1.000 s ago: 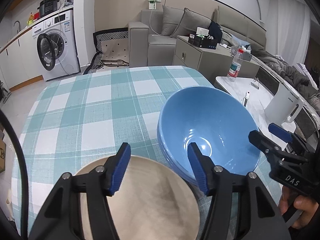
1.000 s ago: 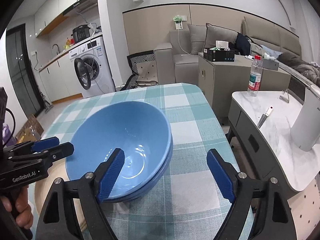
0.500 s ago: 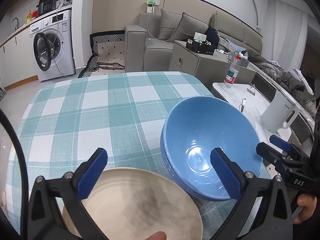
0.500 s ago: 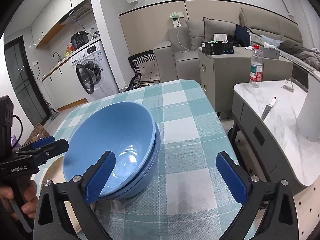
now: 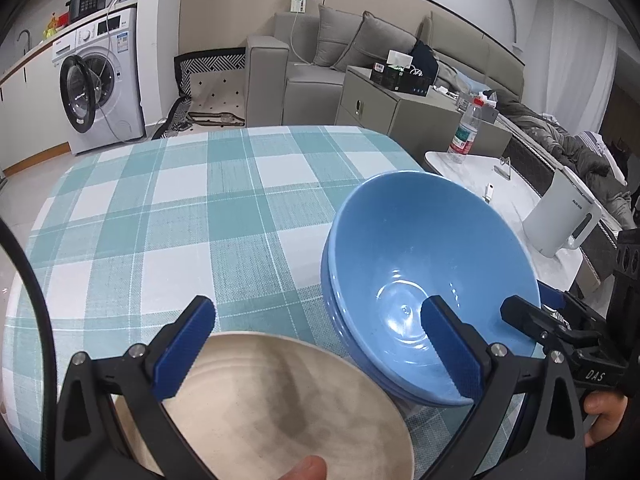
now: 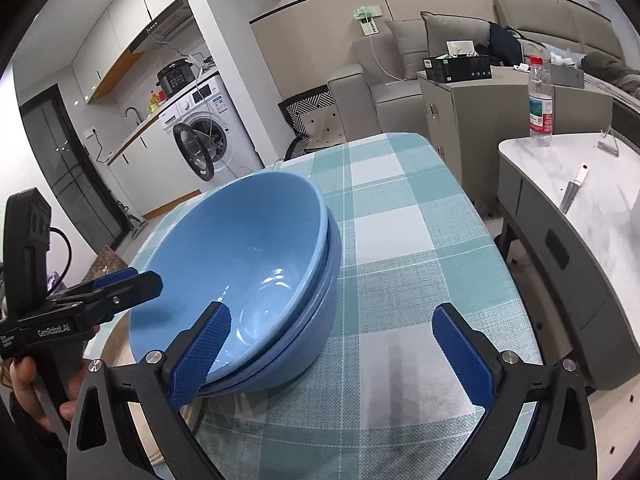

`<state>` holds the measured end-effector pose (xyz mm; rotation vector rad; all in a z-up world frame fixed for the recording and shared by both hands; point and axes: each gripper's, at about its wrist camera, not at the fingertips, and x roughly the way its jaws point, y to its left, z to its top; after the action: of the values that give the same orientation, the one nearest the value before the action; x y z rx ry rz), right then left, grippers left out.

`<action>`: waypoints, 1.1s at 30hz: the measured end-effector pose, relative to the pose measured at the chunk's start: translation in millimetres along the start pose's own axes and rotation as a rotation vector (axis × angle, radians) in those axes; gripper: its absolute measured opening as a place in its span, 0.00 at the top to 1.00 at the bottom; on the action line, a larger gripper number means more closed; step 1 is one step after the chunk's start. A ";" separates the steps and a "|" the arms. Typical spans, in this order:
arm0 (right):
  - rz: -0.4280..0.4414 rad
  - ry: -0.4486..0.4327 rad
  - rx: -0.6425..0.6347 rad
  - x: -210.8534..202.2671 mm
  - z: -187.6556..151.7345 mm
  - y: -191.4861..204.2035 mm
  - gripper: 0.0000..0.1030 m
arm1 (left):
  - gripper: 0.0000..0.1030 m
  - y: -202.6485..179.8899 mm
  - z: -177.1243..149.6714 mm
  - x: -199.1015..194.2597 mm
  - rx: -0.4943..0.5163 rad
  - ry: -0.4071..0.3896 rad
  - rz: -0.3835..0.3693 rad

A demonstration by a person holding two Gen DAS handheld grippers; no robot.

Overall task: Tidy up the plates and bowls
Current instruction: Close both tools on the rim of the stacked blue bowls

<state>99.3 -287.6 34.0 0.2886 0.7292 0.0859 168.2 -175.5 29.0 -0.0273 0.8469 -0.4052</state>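
Checked table (image 5: 168,216): we've just opened both grippers, left (image 5: 316,344) and right (image 6: 332,348), wide and empty; bowls (image 6: 240,264) nested, plate (image 5: 280,404) beside—likely done.

"DAS" in white on the black body of the right gripper (image 5: 568,332), seen from left wrist cam. "GenRobot.AI" in white on the side of the left gripper (image 6: 124,284), seen from right wrist cam; smaller lines beside it too small to read. Dark mark on the white kettle (image 5: 562,220), blurred, can't read. Labels on the washing machine (image 5: 102,76), water bottle (image 6: 540,100) and black box (image 6: 458,68): illegible.
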 end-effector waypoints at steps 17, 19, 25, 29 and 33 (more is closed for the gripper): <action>0.108 0.029 0.067 6.8 0.0 -1.0 0.25 | 0.27 2.4 -4.8 14.1 -0.080 0.080 -0.093; 0.125 0.037 0.084 7.3 0.5 -1.6 0.31 | 0.36 1.2 -4.8 15.0 -0.078 0.088 -0.094; 0.139 0.031 0.081 5.3 0.9 5.0 0.48 | 0.57 -6.0 -6.3 13.7 -0.053 0.100 -0.121; 0.120 0.025 0.067 3.7 1.8 10.1 0.51 | 0.58 -13.4 -6.6 9.5 -0.020 0.091 -0.128; 0.106 0.021 0.058 2.7 2.7 11.1 0.52 | 0.58 -19.1 -5.8 6.8 0.003 0.090 -0.107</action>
<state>103.4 -277.1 37.4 0.3819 0.7380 0.1688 161.5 -194.8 23.7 -0.0519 0.9360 -0.5111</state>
